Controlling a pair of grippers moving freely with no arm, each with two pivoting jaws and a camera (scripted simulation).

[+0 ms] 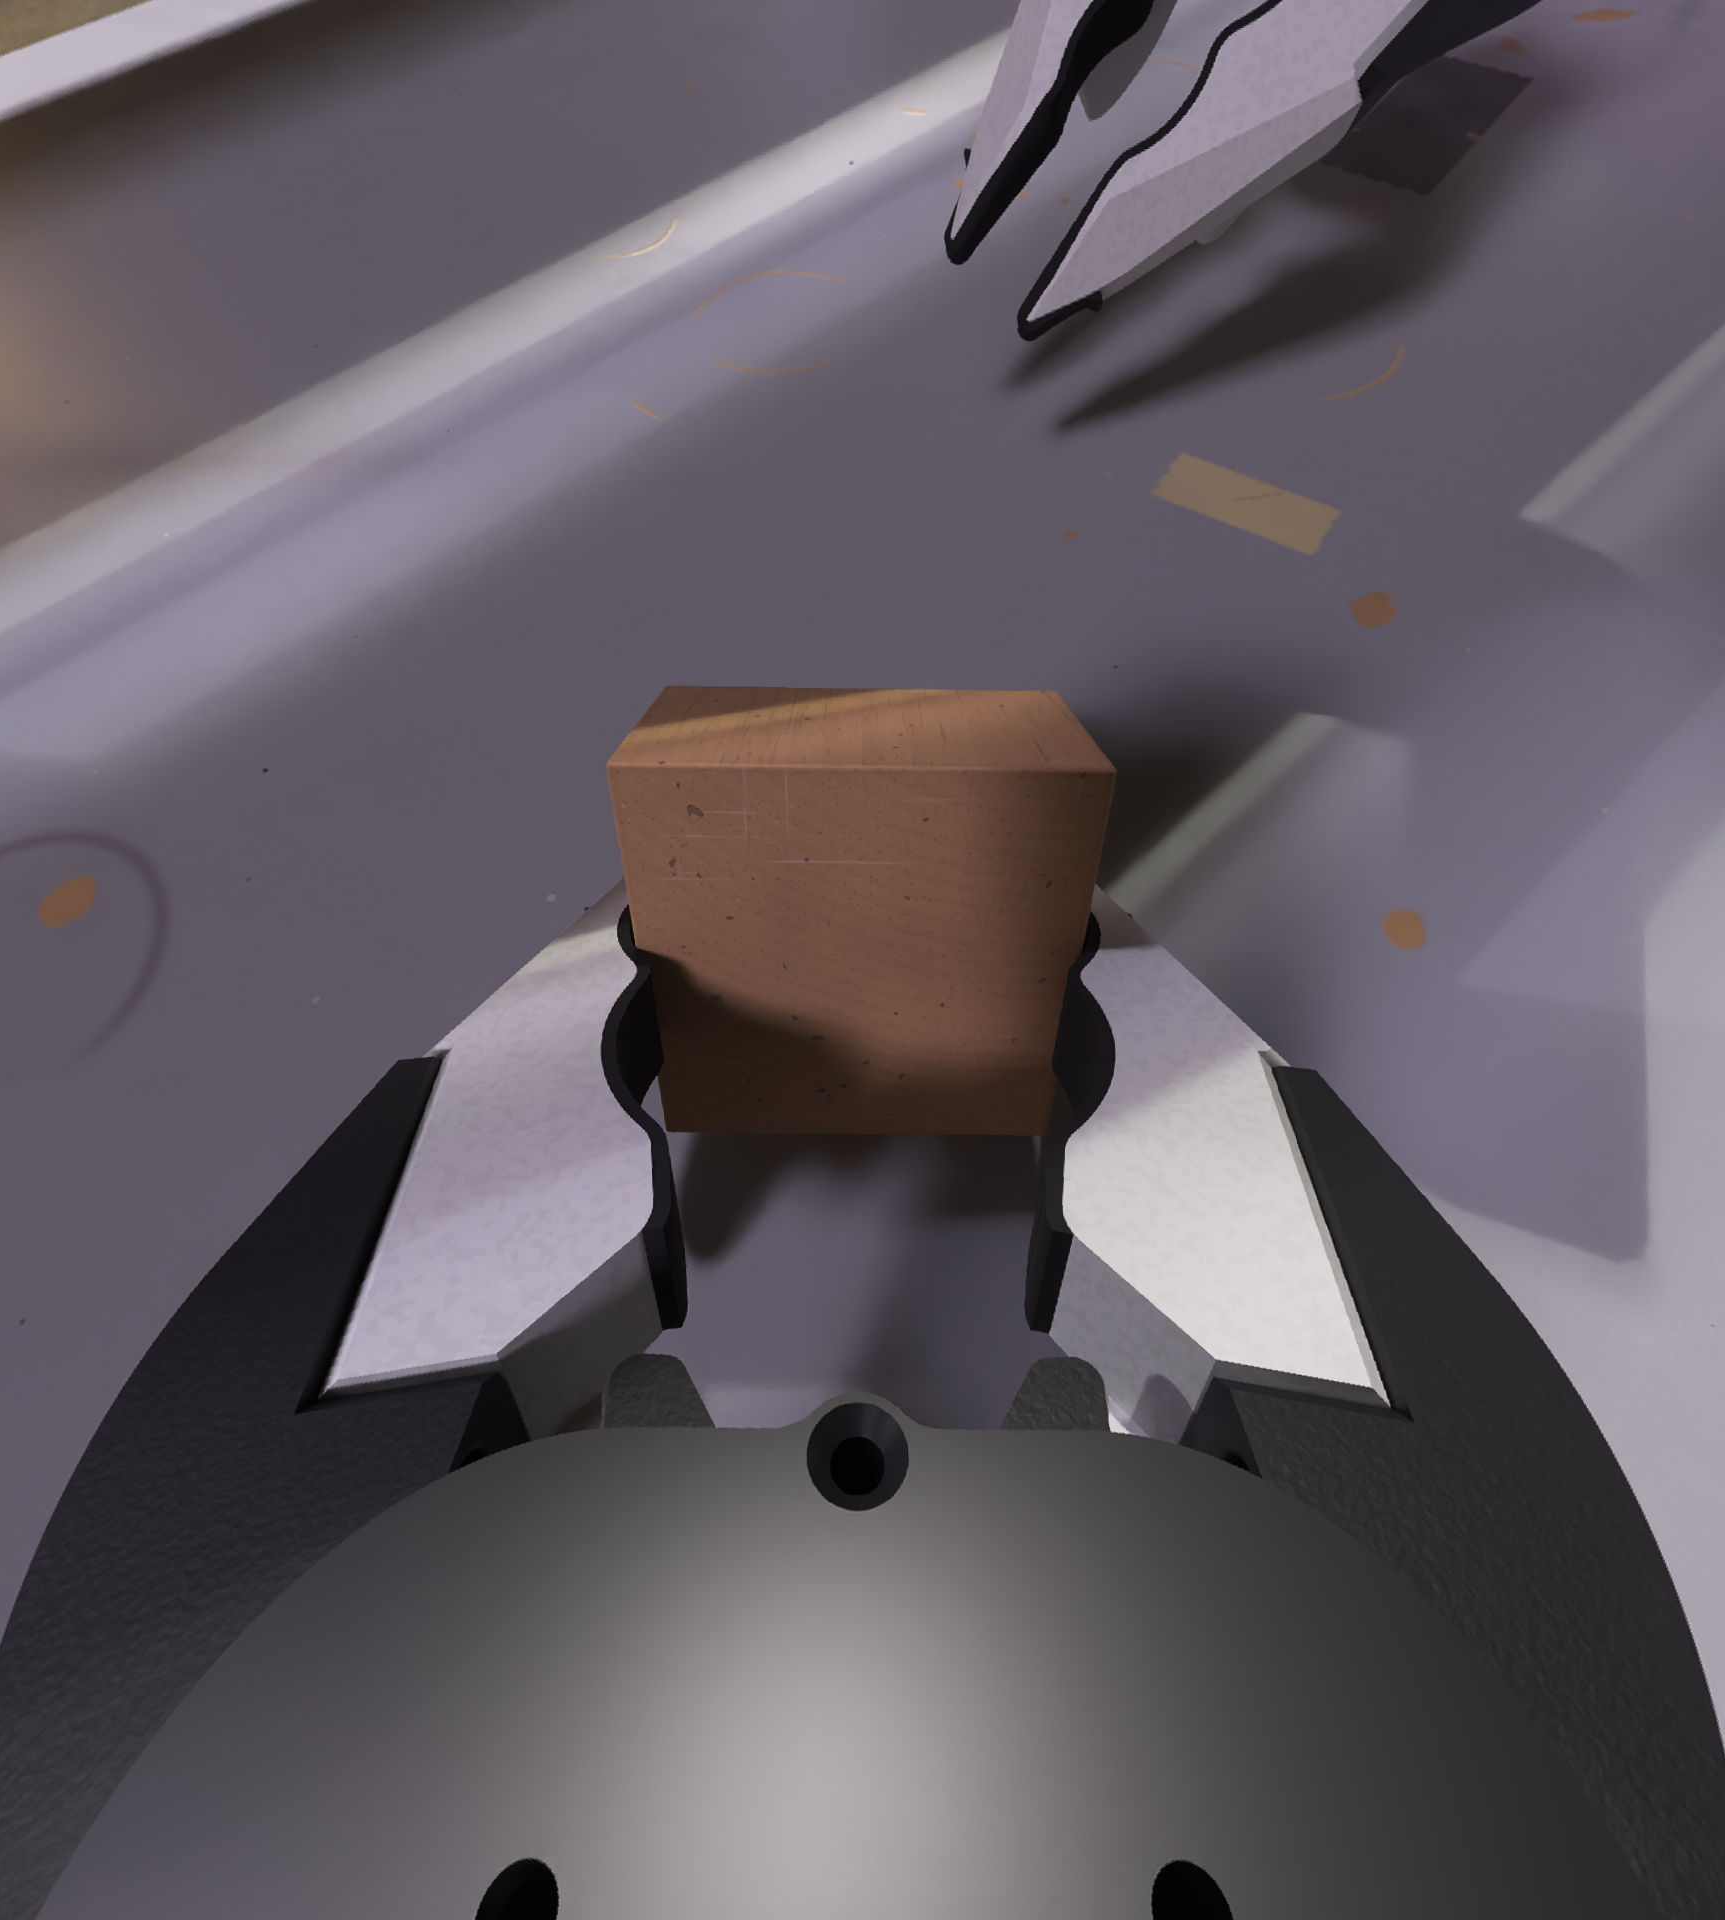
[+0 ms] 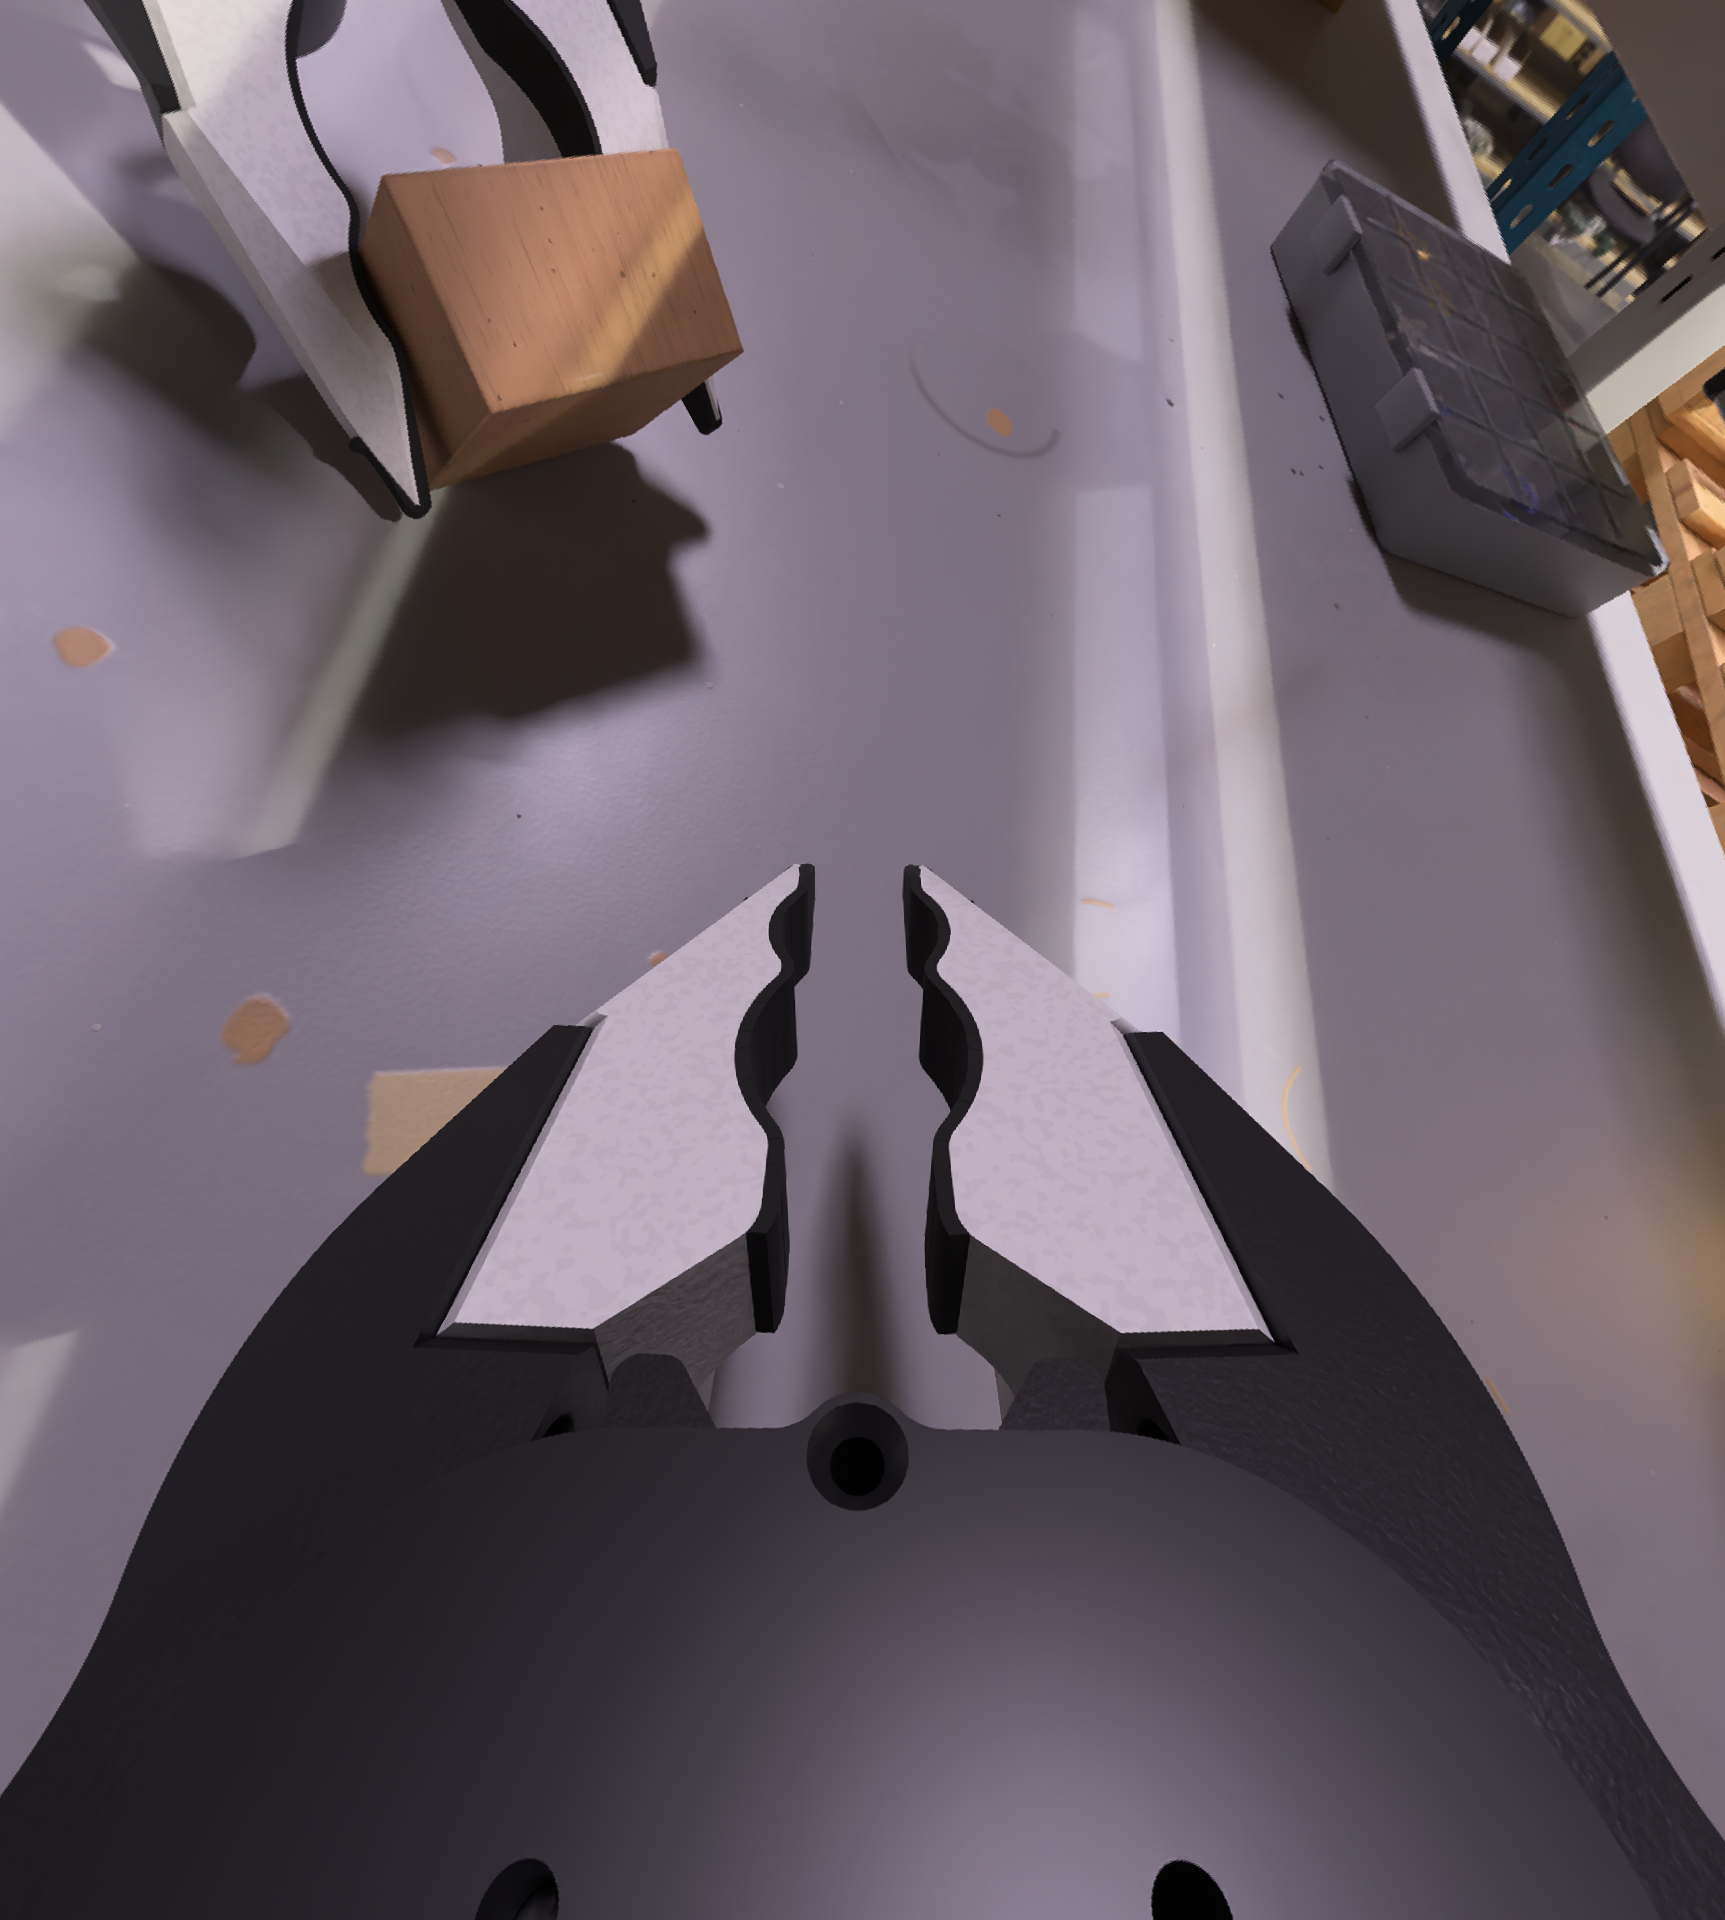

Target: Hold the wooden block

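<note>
**Left tongs are pinching the wooden block above the worktop**

The left tongs (image 1: 858, 925) are pointing forward and slightly downward over the grey worktop (image 1: 318, 623). Their two fingers (image 1: 525, 1122) are pressing against the opposite sides of the wooden block (image 1: 858, 914), so the block is sitting between the black inner pads, near the fingertips. In the right wrist view the same block (image 2: 546, 312) is seen clamped in the left tongs (image 2: 546, 457), and its shadow is lying apart from it on the worktop (image 2: 941, 727), so the block is hanging a little above the surface.

The right tongs (image 2: 858, 883) are hovering over the worktop, well apart from the block, and are holding nothing. Their fingers are standing close to each other with only a narrow gap between the tips. In the left wrist view these right tongs (image 1: 993, 291) are showing at the upper right, tilted downward.

The block is a brown cube with fine grain, small dark specks and some thin scratches. A warm band of light is falling across its top face.

A grey compartment box (image 2: 1460, 395) with a clear lid is resting near the worktop edge. A piece of tan tape (image 1: 1247, 502) and several orange spots (image 1: 68, 899) are lying on the surface.
</note>
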